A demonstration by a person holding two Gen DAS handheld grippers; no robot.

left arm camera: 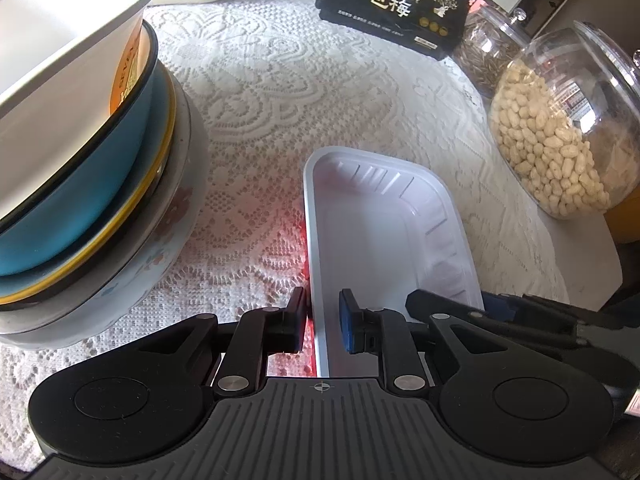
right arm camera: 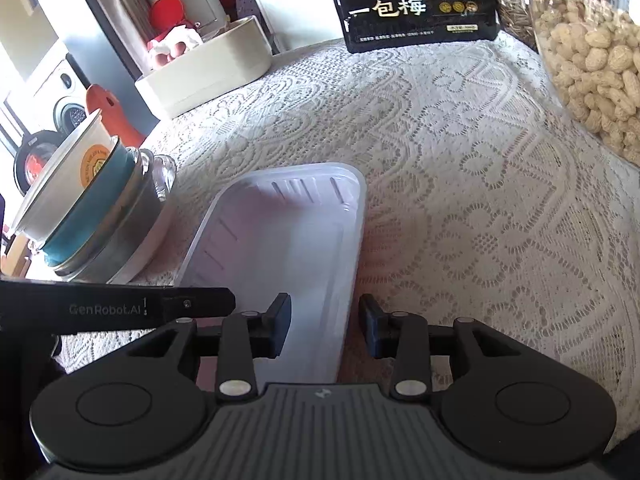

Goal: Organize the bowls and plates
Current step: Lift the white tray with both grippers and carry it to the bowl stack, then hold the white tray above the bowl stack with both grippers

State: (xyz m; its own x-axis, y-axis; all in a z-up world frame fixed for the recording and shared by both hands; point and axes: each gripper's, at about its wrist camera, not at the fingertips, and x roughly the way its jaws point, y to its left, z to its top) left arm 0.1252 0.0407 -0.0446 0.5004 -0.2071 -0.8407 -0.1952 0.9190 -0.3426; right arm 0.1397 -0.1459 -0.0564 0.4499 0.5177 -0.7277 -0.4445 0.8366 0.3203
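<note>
A shallow white plastic tray (left arm camera: 380,232) (right arm camera: 280,240) lies empty on the lace tablecloth. My left gripper (left arm camera: 324,320) is shut on its left rim, one pad outside and one inside. My right gripper (right arm camera: 325,320) straddles the right rim; a gap shows between its inner pad and the tray wall, so it is open. It also shows in the left wrist view as the right gripper (left arm camera: 456,304). Left of the tray stands a stack of bowls (left arm camera: 80,200) (right arm camera: 88,216). In it a tilted white bowl (left arm camera: 60,60) sits in a blue bowl (left arm camera: 80,232), above a floral basin (left arm camera: 168,240).
A glass jar of peanuts (left arm camera: 560,140) (right arm camera: 592,60) and a jar of seeds (left arm camera: 484,52) stand at the right. A black box (left arm camera: 400,4) (right arm camera: 416,4) sits at the back and a cream container (right arm camera: 208,72) at the back left. The table edge (left arm camera: 592,272) runs close on the right.
</note>
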